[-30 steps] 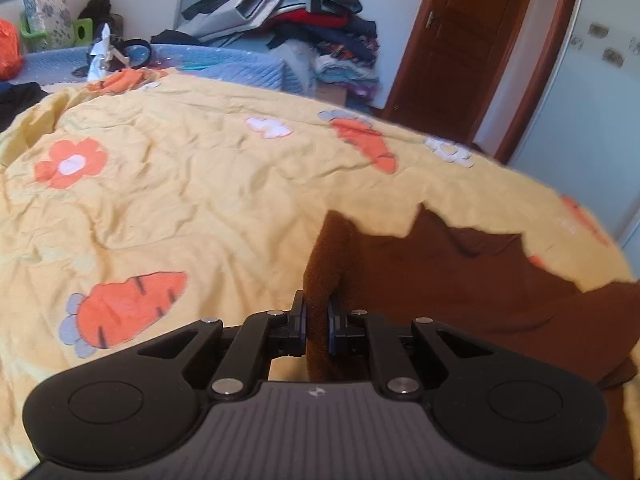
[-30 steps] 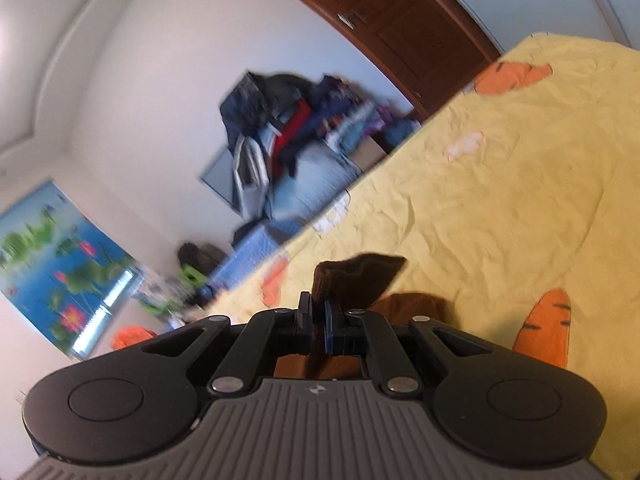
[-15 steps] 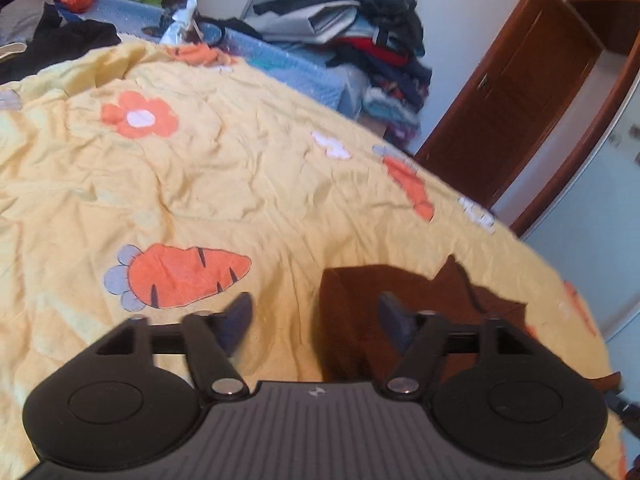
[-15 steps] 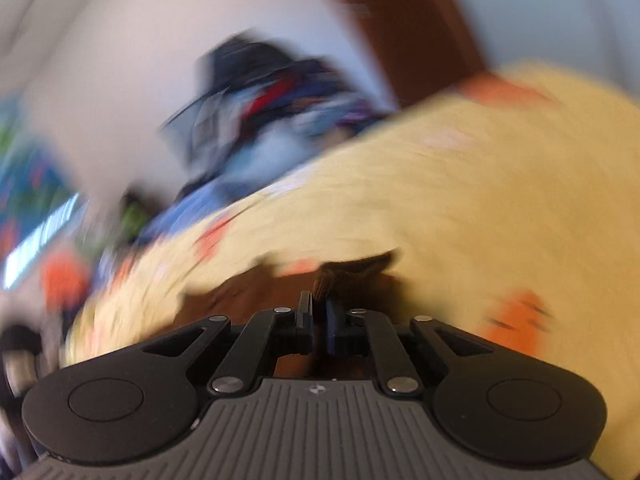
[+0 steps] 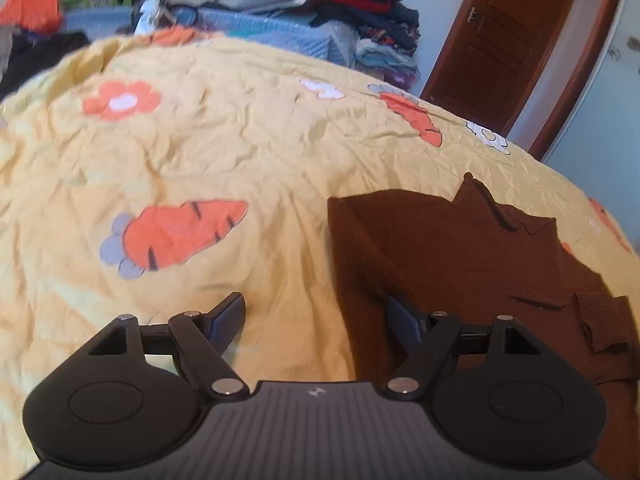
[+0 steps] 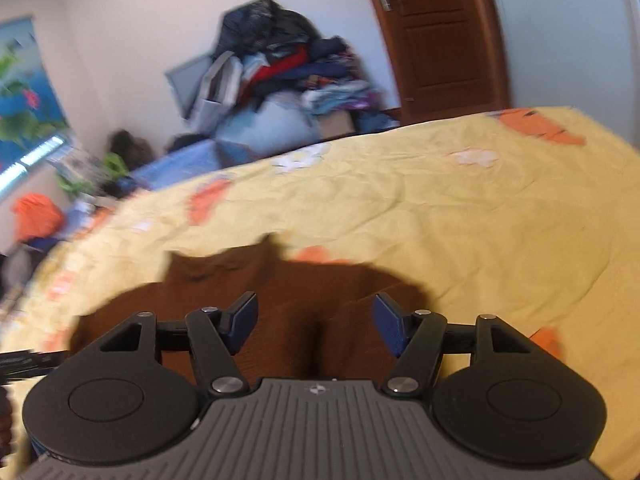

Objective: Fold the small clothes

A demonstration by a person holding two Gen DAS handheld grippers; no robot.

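Brown knit garment released on the yellow carrot-print bedcover

The brown knit garment (image 5: 460,264) is laid flat on the yellow bedcover (image 5: 248,152). The left gripper (image 5: 316,322) is held with its jaws apart, astride the garment's left edge, nothing pressed. The jaws of the right gripper (image 6: 316,320) are opening above the garment, the cloth lying loose between them. The fold could be spoiled if a blue pad is dragged over the knit, because the ribbed cuff (image 5: 604,320) at the garment's right side already lies crumpled. No container with contents can be made out; only a heap of clothes (image 5: 340,4) is seen far behind the garment.
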